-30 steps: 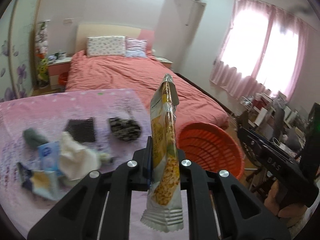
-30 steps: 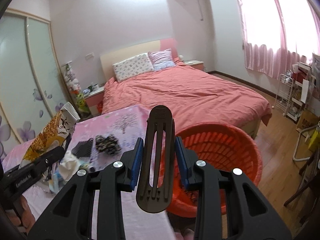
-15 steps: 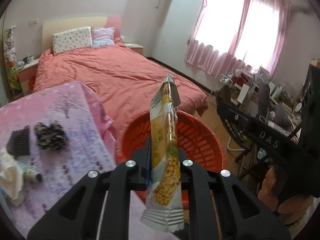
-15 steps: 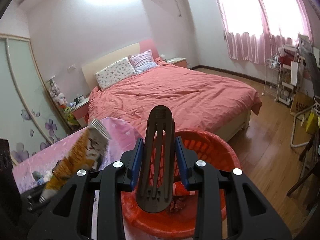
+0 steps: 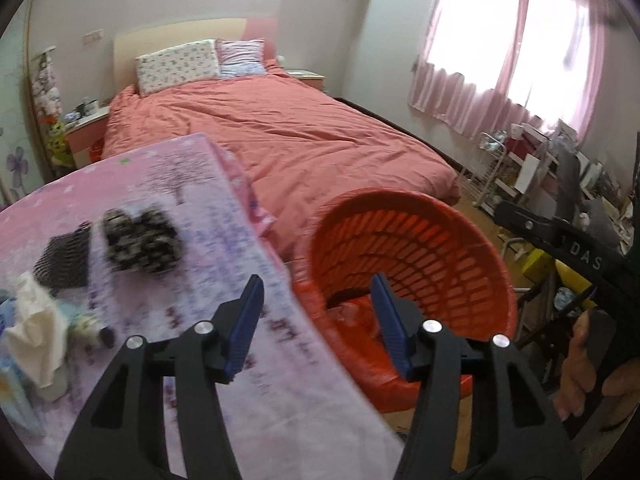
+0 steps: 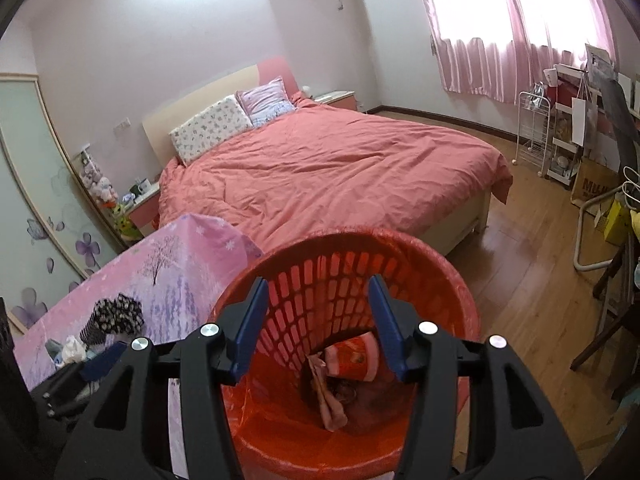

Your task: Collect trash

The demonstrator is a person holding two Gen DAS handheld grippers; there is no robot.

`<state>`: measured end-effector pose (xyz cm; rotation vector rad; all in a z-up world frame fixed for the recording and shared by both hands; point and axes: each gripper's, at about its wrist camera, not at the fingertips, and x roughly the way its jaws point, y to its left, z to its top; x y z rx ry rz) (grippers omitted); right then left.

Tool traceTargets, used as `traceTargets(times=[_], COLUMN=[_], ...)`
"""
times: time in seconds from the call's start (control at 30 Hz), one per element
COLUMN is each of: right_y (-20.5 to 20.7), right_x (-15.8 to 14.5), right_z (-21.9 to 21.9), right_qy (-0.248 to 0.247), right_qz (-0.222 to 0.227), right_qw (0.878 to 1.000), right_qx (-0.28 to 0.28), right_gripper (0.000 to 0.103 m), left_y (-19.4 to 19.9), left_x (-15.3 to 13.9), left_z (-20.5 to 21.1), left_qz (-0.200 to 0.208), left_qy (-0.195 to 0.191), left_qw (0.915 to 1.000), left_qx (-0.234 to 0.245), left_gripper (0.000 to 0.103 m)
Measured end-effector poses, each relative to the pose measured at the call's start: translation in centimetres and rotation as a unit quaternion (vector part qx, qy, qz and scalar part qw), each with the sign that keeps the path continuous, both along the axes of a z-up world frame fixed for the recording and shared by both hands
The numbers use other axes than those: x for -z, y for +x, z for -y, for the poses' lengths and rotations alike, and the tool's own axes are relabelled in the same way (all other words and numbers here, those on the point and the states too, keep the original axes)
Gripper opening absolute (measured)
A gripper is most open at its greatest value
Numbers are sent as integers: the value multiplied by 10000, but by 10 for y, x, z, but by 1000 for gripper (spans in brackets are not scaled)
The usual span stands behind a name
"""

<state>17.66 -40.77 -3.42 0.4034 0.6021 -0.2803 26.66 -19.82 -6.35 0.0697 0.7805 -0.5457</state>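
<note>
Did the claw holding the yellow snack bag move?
Yes. The left claw swung back left toward the pink table, off the orange basket, and now gapes empty.

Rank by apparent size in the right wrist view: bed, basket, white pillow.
1. Bed
2. Basket, though it is nearer the camera, so its rank against the bed is unsure
3. White pillow

Basket: red slatted plastic basket (image 6: 460, 280), upright on the floor, just beside the tabletop's edge.
Inside basket: an orange-red wrapper (image 6: 354, 357) and a crumpled pinkish scrap (image 6: 330, 404) at the bottom.
On tabletop: black-and-white patterned bundle (image 5: 142, 240), black mesh piece (image 5: 66, 258), crumpled white tissue (image 5: 34, 332), lying close together.
</note>
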Motion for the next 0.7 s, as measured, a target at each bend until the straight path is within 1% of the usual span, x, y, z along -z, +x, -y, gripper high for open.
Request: traceTargets(times=[0.03, 0.07, 0.17, 0.27, 0.37, 0.47, 0.53, 0.57, 0.6, 0.67, 0.7], right_y=[-2, 0, 0, -1, -2, -3, -2, -1, -1, 1, 1], right_x=[0, -1, -3, -3, -2, 3, 8, 9, 13, 17, 19], right_z=[-6, -3, -18, -39, -60, -81, -100, -109, -120, -136, -142], right_qy=[-4, -3, -74, -153, -209, -257, -335, -362, -398, -453, -473], right_qz=[-27, -38, -65, -111, -159, -234, -317, -351, -400, -473, -500], right_qw=[10000, 10000, 9999, 9993, 9985, 9970, 9951, 9943, 9928, 9904, 9893], right_qx=[-25, -49, -142, -311, -491, -699, -876, -940, -1053, -1220, -1286], right_gripper=[54, 54, 56, 57, 59, 59, 59, 59, 59, 59, 59], left_y=[-3, -5, -13, -22, -30, -35, -36, -35, -34, -32, -32], left_x=[-2, -3, -8, -11, -13, -13, -11, -9, -4, 6, 9], left_z=[-5, -12, -42, -75, -117, -163, -199, -211, -231, -257, -264], left_qz=[18, 43, 128, 254, 360, 474, 474, 446, 325, 58, -35], left_qy=[13, 25, 51, 134, 214, 377, 473, 492, 527, 500, 464], left_qw=[10000, 9999, 9995, 9981, 9950, 9878, 9791, 9759, 9702, 9635, 9620], left_qx=[-41, -87, -283, -550, -904, -1434, -1920, -2077, -2341, -2628, -2690], left_gripper=[57, 58, 62, 67, 72, 78, 80, 81, 81, 81, 81])
